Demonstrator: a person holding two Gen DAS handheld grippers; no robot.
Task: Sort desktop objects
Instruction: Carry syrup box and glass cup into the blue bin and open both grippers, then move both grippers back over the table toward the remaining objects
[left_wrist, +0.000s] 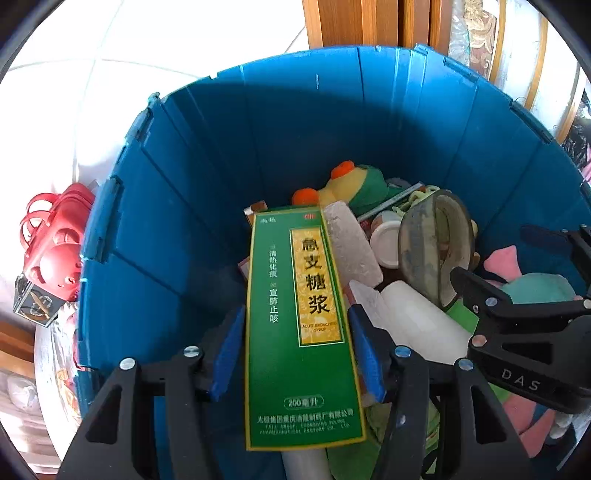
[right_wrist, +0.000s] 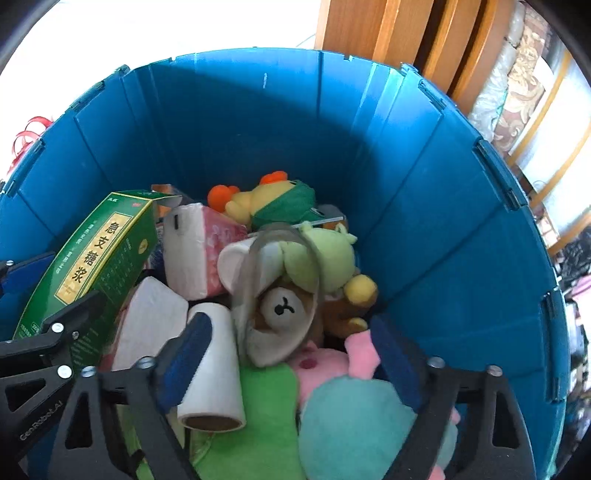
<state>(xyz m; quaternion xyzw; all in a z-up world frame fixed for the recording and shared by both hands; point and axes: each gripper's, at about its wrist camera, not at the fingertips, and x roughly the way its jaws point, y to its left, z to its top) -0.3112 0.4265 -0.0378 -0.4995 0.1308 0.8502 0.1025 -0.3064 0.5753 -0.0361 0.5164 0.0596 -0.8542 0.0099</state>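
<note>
The left gripper (left_wrist: 297, 350) clamps a tall green cardboard medicine box (left_wrist: 301, 325) between its blue pads, inside the deep blue plastic bin (left_wrist: 229, 147); the right gripper (right_wrist: 291, 365) stands wide, holding nothing, above a worn roll of tape (right_wrist: 280, 295). Crowded beneath: a white paper roll (right_wrist: 212, 365), a pink tissue pack (right_wrist: 201, 251), plush toys.

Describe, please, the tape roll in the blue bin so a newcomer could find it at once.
Look inside the blue bin, in the middle of the heap. The tape roll stands on edge over a brown teddy's face, beside a white paper roll. Its hollow, see-through ring sets it apart.
</note>
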